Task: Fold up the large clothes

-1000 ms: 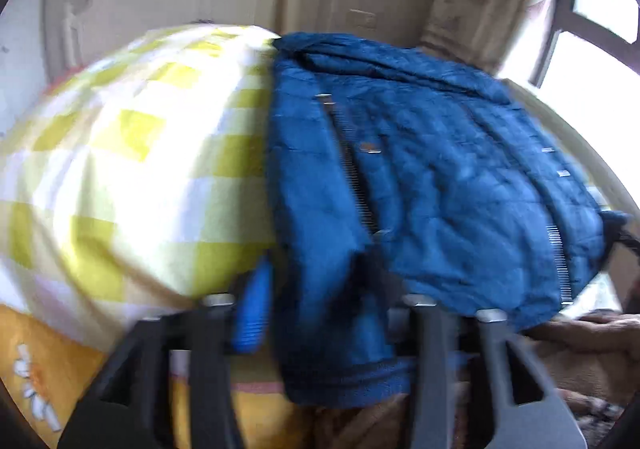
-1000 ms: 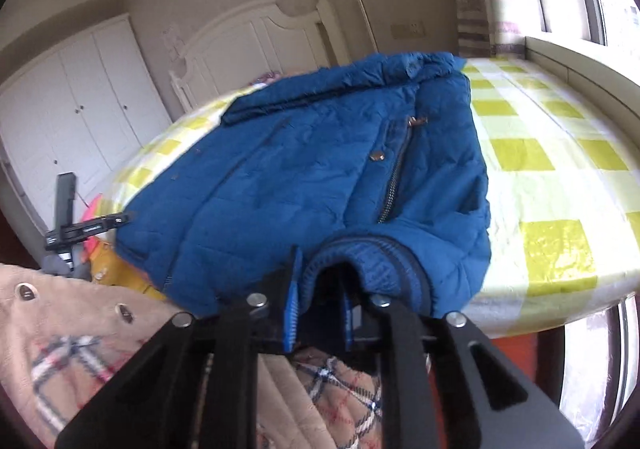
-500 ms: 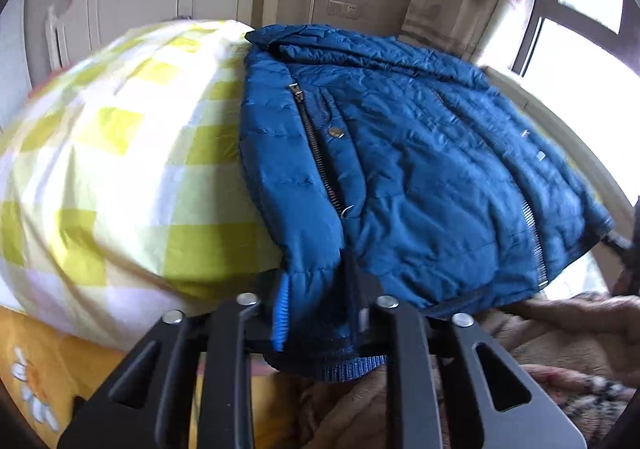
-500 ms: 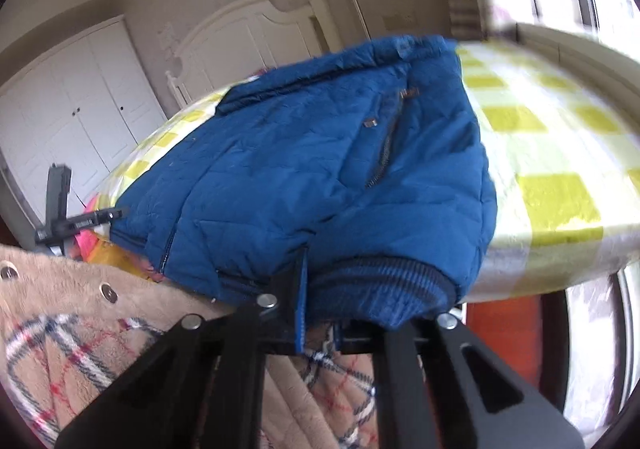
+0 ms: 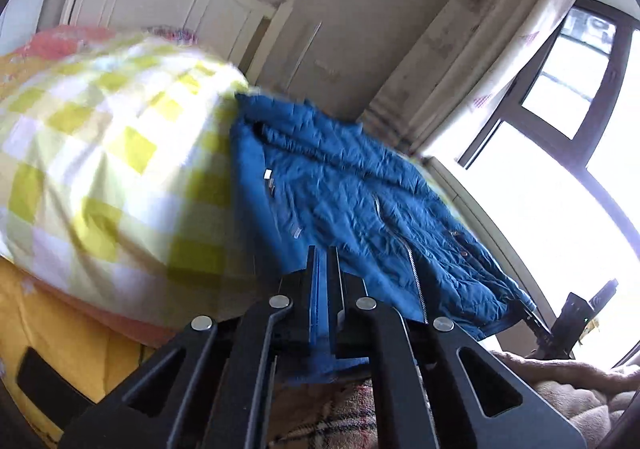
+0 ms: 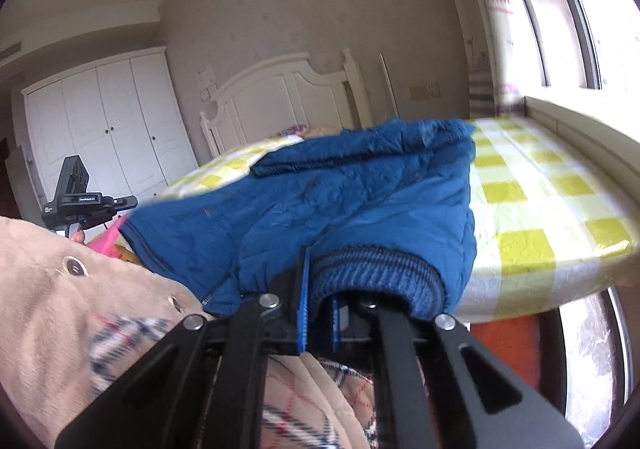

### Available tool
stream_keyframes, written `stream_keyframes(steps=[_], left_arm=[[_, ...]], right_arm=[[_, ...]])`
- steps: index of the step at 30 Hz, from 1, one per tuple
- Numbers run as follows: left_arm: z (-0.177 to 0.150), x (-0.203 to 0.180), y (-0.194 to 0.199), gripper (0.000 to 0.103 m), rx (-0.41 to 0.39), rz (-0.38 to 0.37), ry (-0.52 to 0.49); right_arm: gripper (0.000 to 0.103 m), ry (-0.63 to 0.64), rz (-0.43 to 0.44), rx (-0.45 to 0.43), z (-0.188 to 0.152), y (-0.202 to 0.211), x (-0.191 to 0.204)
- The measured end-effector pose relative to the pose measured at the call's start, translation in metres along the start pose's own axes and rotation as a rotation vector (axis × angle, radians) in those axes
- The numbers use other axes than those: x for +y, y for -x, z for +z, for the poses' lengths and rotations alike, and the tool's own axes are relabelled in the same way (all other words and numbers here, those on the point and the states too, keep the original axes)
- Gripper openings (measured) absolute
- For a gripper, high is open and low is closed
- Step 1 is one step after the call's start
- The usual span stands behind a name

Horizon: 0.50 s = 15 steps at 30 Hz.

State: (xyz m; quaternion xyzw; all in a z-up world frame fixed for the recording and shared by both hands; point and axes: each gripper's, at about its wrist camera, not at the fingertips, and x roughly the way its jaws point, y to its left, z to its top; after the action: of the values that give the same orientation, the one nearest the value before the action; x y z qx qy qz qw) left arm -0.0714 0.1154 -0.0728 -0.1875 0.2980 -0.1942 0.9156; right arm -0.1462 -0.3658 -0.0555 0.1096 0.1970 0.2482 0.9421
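A blue quilted jacket [image 5: 352, 193] lies on a bed with a yellow-and-white checked sheet [image 5: 100, 153], its zip running toward me. My left gripper [image 5: 323, 261] is shut on the jacket's near hem, and blue cloth hangs below the pads. In the right wrist view the same jacket [image 6: 360, 201] rises off the sheet [image 6: 528, 189] at its near edge. My right gripper [image 6: 318, 289] is shut on the ribbed hem [image 6: 380, 269], which drapes over the right finger. The pinched cloth itself is hidden between the pads.
A beige coat with plaid lining [image 6: 52, 289] lies in the foreground under both grippers. A white headboard [image 6: 280, 89] stands behind the bed, a white wardrobe [image 6: 100, 121] to the left. A window ledge [image 6: 580, 121] and window [image 5: 560, 129] border the far side.
Both grippers have closed on the jacket's near hem and risen with it. The hem now hangs lifted off the bed edge, and both views tilt further upward.
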Motion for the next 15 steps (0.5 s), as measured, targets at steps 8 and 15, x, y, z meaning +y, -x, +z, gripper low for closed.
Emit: stream_keyframes(steps=[8, 15], left_arm=[[-0.025, 0.033, -0.04, 0.003, 0.159, 0.144, -0.01], [-0.046, 0.045, -0.077, 0.004, 0.267, 0.116, 0.02]], right_arm=[[0.072, -0.152, 0.065, 0.273, -0.025, -0.039, -0.034], [0.073, -0.272, 0.006, 0.284, -0.048, -0.016, -0.073]])
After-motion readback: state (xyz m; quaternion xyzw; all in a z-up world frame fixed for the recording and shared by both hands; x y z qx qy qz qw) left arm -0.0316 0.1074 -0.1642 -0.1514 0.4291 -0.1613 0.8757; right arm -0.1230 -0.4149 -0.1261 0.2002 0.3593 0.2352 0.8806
